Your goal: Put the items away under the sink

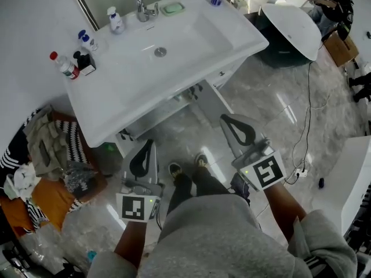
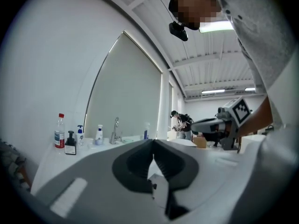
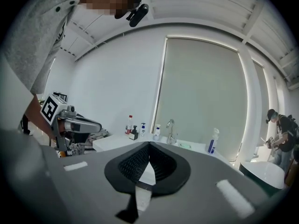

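Head view: red-capped clear plastic bottle [image 1: 64, 65], black pump bottle [image 1: 84, 61] on ledge left of white ceramic sink [image 1: 191, 28]. Left gripper [image 1: 148, 149], right gripper [image 1: 227, 121] before sink front.
Left gripper view: jaws together, empty.
Right gripper view: jaws together, empty.

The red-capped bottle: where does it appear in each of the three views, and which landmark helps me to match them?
Head view: the red-capped bottle is at the upper left, on the counter left of the basin.
Left gripper view: far left, first in the row of bottles.
Right gripper view: just left of centre, again at the row's left end.
Shared landmark: the faucet, to the bottle's right in every view.
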